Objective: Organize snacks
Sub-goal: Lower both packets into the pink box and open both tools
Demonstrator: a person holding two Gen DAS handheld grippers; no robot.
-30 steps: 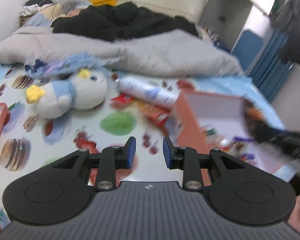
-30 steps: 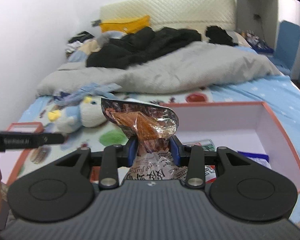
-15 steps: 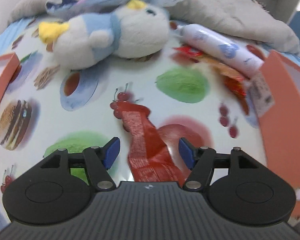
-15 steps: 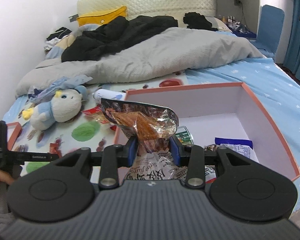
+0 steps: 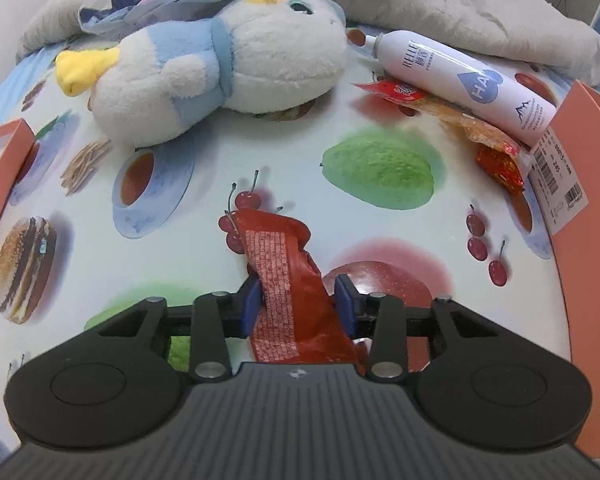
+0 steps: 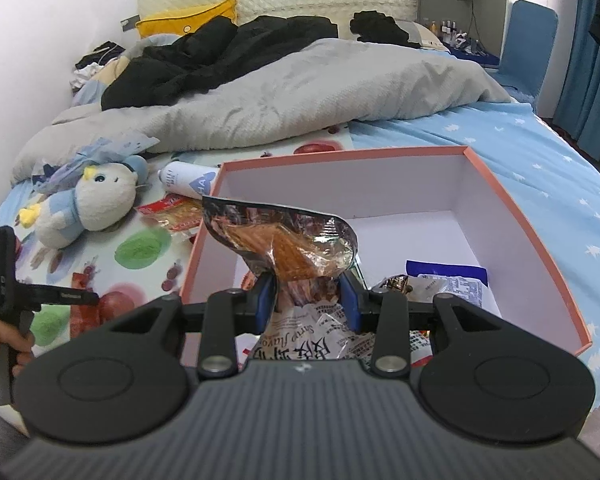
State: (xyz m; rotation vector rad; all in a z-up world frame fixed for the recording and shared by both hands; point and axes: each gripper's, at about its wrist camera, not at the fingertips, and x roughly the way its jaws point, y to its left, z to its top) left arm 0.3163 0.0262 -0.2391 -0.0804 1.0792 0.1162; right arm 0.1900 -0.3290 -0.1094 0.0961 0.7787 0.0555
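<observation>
- The left gripper (image 5: pixel 298 302) is closed narrow around the red snack packet (image 5: pixel 288 280), which lies flat on the printed bed sheet (image 5: pixel 180 80); both blue pads press its sides near the lower half
- This packet looks thin, light and soft, so I judge it will bend and hang down when lifted; a hold across the middle of its width, as now, seems better than at the crinkled far end
- The foil is probably slippery, so a firm squeeze should be safe, since nothing in it looks fragile
- The right gripper (image 6: pixel 306 300) holds a clear snack bag (image 6: pixel 284 248) with brown pieces inside, pinched at the neck, just above the near part of the orange box (image 6: pixel 520 216); other snacks (image 6: pixel 444 280) lie already on the box floor
- This bag seems light but crackly, and the pieces inside may break if squeezed hard
- Farther on the sheet, a second red and orange packet (image 5: pixel 460 120) lies partly under the white spray bottle (image 5: pixel 460 76), touching the box wall; the plush penguin (image 5: pixel 220 64) is beside them
- Half a second ago the left gripper stood wide open over the red packet; now it has closed on it
- The right gripper has moved forward over the box, with the same bag in the same hold
</observation>
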